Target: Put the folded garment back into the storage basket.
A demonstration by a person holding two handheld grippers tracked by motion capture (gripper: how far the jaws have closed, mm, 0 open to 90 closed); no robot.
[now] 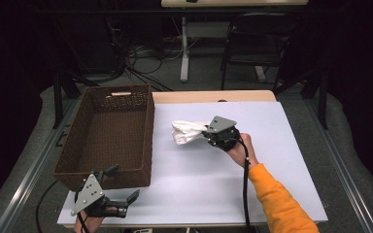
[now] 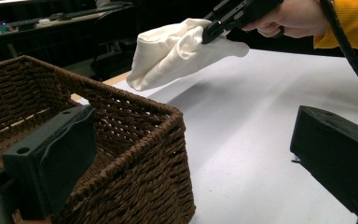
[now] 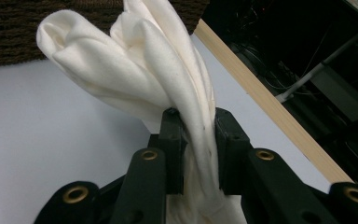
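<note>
Setting: dim room, dark drapes at the sides; behind the table [image 1: 291,194] a folding chair [image 1: 255,46], a white table leg and loose floor cables. The table has a pale lilac-white top with a wood strip along its far edge.

Item 1: wicker basket [image 1: 148,141], dark brown, rectangular, empty, standing on the left part of the table. All places below are given from it.

Item 2: white cloth [image 1: 187,131], bunched, lifted off the table just to the right of the basket, level with its far half and not touching its rim.

Item 3: right tool [image 1: 209,130], jaws pinched tight on a fold of the cloth, the bulk hanging out beyond the tips towards the basket.

Item 4: left tool [image 1: 124,187], by the basket's near right corner, jaws spread wide, nothing between them, one jaw before the wicker wall.

Progress, as judged: the cloth is picked up and carried most of the way; it is not yet over the basket. Left to do: move it across the rim, let go, and draw the tool clear.
</note>
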